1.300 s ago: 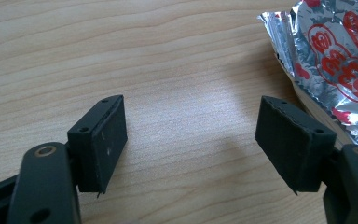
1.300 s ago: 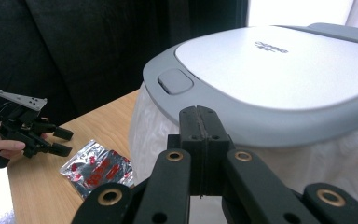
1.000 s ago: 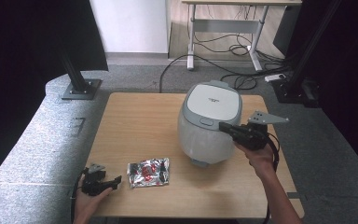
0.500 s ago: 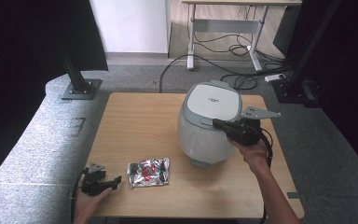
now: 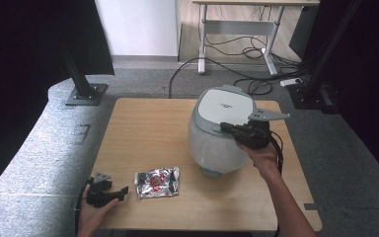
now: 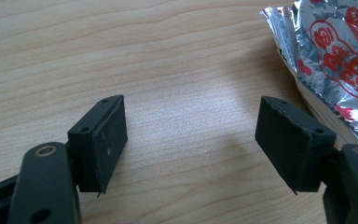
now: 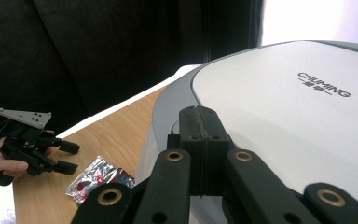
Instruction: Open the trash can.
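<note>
A white and grey rice cooker stands on the right half of the wooden table, its lid down. My right gripper is shut with nothing between its pads; its tips lie at the near right rim of the lid, and I cannot tell whether they touch it. A silver foil packet with red print lies flat near the front edge. My left gripper rests low at the front left corner, open, jaws pointing at the packet and a short gap away from it. Bare wood lies between the left gripper's pads.
Grey padded matting surrounds the table. Two black stand bases sit behind its far corners. A desk with trailing cables stands farther back. The right gripper view also shows the left gripper and the packet.
My right gripper has slid left and slightly up, from the cooker's right side onto the rim of its lid. The left gripper and the packet have stayed in place.
</note>
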Demonstrator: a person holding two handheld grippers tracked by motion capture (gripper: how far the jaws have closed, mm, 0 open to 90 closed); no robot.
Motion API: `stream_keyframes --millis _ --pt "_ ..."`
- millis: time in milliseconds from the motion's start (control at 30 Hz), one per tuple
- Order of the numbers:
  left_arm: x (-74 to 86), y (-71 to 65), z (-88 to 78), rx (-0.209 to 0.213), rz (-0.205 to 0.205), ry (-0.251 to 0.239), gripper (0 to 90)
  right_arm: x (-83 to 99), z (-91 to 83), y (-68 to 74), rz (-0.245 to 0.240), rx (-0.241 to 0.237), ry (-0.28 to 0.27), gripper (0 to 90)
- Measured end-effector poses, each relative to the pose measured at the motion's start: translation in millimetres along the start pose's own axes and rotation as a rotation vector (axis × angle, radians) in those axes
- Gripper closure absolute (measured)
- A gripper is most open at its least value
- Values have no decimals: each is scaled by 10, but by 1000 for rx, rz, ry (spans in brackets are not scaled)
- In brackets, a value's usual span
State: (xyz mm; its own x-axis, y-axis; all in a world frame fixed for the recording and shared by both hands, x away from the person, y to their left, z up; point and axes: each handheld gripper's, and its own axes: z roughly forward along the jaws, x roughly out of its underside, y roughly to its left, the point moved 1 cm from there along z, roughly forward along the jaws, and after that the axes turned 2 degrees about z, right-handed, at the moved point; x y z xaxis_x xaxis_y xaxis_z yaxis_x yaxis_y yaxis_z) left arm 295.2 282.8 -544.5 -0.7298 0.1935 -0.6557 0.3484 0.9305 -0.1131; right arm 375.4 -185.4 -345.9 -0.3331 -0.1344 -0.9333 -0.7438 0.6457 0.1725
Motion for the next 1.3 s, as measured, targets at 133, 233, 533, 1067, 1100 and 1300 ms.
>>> stream_keyframes --millis 133,233,533,1067,1100,1300 --pt "1 2 1 1 0 1 252 4 19 -9 7 -3 1 892" --pt "1 -2 3 2 1 2 252 6 20 -13 10 -7 0 893" --pt "0 -11 4 2 4 5 252 11 16 -17 15 -15 4 893" --pt "0 -15 6 4 3 7 251 36 9 -26 26 -36 5 894" --pt "0 -15 6 4 3 7 250 36 9 -26 26 -36 5 894" --pt "0 -16 7 5 4 7 250 31 6 -20 28 -37 16 894"
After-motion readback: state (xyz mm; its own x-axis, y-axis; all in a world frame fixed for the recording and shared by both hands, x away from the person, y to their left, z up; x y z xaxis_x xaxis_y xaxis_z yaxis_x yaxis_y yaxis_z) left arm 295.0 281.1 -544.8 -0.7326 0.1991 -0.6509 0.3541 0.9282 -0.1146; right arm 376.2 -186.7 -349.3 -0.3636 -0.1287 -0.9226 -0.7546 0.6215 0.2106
